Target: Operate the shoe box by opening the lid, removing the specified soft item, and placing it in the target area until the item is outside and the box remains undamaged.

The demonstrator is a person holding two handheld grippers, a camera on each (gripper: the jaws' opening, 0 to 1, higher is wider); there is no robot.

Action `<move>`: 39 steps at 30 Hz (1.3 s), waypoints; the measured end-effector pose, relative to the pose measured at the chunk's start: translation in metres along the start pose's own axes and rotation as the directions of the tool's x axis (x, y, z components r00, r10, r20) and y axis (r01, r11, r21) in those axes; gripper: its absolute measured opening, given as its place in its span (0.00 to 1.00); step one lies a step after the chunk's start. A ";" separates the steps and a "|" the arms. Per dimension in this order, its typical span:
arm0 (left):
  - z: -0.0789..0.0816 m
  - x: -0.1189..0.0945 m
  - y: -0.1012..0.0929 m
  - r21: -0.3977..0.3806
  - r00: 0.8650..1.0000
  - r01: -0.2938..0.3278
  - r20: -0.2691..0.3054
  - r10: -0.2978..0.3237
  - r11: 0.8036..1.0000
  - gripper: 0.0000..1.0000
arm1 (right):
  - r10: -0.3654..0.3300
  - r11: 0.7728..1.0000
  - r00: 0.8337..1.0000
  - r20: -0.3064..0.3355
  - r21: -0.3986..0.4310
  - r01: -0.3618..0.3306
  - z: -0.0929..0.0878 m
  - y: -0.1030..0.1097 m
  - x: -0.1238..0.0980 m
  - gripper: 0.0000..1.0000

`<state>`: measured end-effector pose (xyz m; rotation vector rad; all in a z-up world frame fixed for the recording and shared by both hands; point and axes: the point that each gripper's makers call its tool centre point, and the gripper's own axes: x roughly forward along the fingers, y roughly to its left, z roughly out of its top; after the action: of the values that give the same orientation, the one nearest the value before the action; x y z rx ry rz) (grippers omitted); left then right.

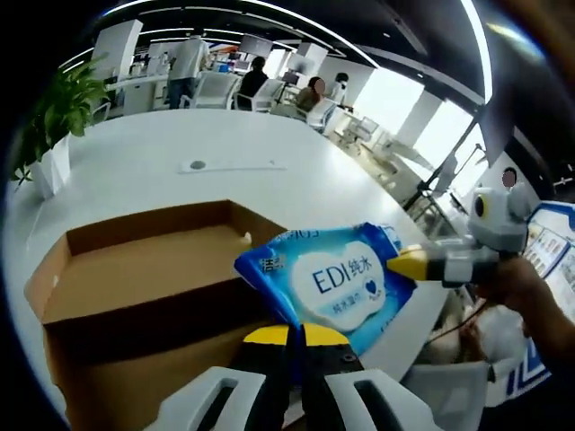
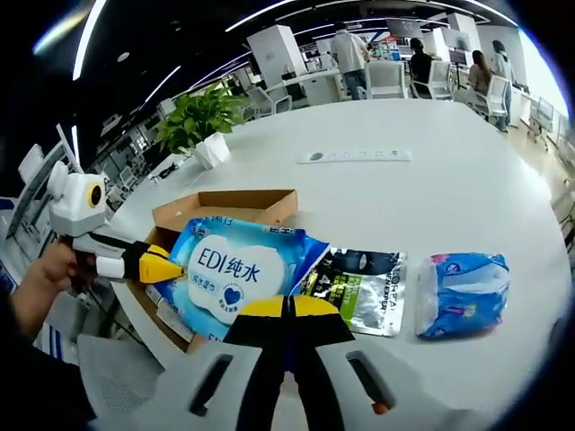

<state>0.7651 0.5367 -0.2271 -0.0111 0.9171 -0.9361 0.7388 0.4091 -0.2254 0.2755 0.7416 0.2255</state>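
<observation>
A blue soft pack of wet wipes (image 1: 337, 278) printed "EDI" hangs in the air just right of the open brown shoe box (image 1: 135, 278). My left gripper (image 1: 295, 337) is shut on the pack's lower corner. From the right, my right gripper (image 1: 409, 266) pinches the pack's far edge. In the right gripper view the same pack (image 2: 235, 269) hovers over the box (image 2: 225, 205), with my right gripper (image 2: 287, 310) shut on its near edge and the left gripper (image 2: 166, 265) clamping its left edge. The box interior that shows looks bare.
On the white round table (image 2: 467, 197) lie a silver-and-green foil packet (image 2: 364, 289) and a blue-pink soft pack (image 2: 463, 292), right of the box. Farther back are a flat power strip (image 2: 355, 156) and a potted plant (image 2: 202, 117). People sit at desks behind.
</observation>
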 end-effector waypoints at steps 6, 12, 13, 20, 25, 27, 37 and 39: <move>0.004 0.012 -0.014 0.009 1.000 0.017 -0.002 -0.017 1.000 0.01 | -0.021 1.000 1.000 0.006 0.018 0.021 0.001 -0.018 -0.008 0.00; 0.007 0.022 -0.028 0.020 0.999 0.039 -0.005 -0.039 0.999 0.01 | -0.043 0.999 0.999 0.011 0.034 0.042 -0.003 -0.032 -0.018 0.00; 0.007 0.024 -0.030 0.021 0.999 0.041 -0.005 -0.041 0.999 0.01 | -0.047 0.998 0.999 0.012 0.040 0.046 -0.003 -0.035 -0.019 0.00; 0.012 0.037 -0.044 0.040 0.998 0.058 -0.017 -0.057 0.998 0.01 | -0.069 0.996 0.998 0.013 0.053 0.068 -0.006 -0.050 -0.026 0.00; 0.014 0.047 -0.048 0.043 0.998 0.067 -0.025 -0.066 0.997 0.01 | -0.082 0.994 0.997 0.011 0.069 0.081 -0.007 -0.061 -0.027 0.00; 0.015 0.050 -0.049 0.044 0.997 0.067 -0.028 -0.066 0.997 0.01 | -0.085 0.994 0.996 0.012 0.072 0.084 -0.008 -0.066 -0.026 0.00; 0.021 0.074 -0.042 0.054 0.998 0.038 -0.060 -0.035 0.998 0.01 | -0.082 0.995 0.996 -0.015 0.058 0.083 -0.006 -0.079 -0.010 0.00; 0.021 0.077 -0.039 0.047 0.997 0.032 -0.070 -0.029 0.998 0.01 | -0.079 0.996 0.997 -0.024 0.049 0.080 -0.004 -0.082 -0.004 0.00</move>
<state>0.7726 0.4507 -0.2506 0.0487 0.9603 -0.9918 0.7418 0.3312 -0.2521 0.2906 0.7793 0.1349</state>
